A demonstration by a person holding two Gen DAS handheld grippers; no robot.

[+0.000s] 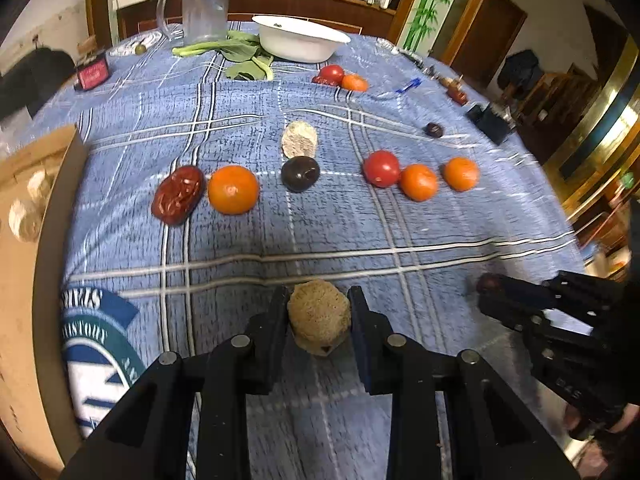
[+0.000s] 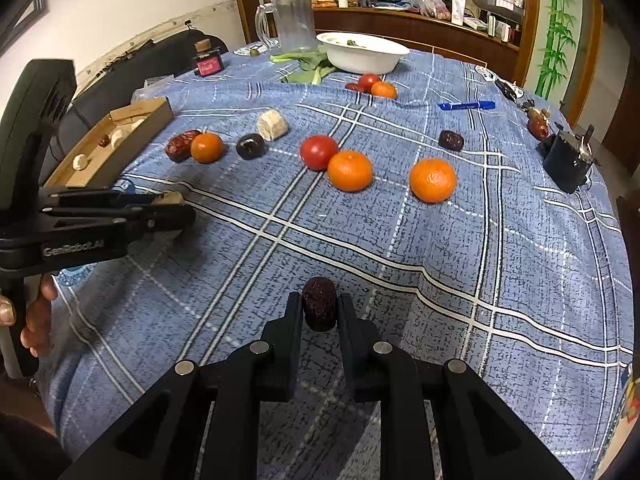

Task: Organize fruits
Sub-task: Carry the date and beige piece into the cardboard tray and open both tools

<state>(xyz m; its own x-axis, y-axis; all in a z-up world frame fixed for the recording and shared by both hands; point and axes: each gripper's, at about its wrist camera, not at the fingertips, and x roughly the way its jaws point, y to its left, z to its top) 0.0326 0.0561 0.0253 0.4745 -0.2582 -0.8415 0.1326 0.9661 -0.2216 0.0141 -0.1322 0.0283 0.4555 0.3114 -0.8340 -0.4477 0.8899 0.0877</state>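
The left gripper (image 1: 319, 320) is clamped on a tan lump (image 1: 319, 322), rough and pale, its jaws pressing both sides just above the blue plaid cloth (image 1: 360, 232). The right gripper (image 2: 319, 312) is closed tight on a dark date (image 2: 319, 308), held upright between its jaws near the table's near edge. Both hang over the widest bare stretch of cloth, which runs from the near edge up to the fruit row.

That row crosses the middle of the table: a red date (image 2: 182, 145) touching an orange (image 2: 206, 147), a dark plum (image 2: 250, 146), a pale block (image 2: 272, 124) just behind it, then a tomato (image 2: 319, 152) touching a second orange (image 2: 350, 171), and a third orange (image 2: 432, 180) standing apart. Another dark date (image 2: 451, 139) lies alone toward the right edge, near a blue pen (image 2: 466, 105).

At the left edge sits a cardboard tray (image 2: 156, 120) with pale pieces and one small dark fruit inside; its near end is cut off by the left gripper in the right wrist view. By the far edge stand a white bowl (image 2: 362, 56), greens (image 2: 308, 66), a clear jug (image 2: 294, 22) and a small tomato-and-orange cluster (image 2: 374, 85). A dark box (image 2: 566, 164) sits at the right edge; the small things behind it are too blurred to name.
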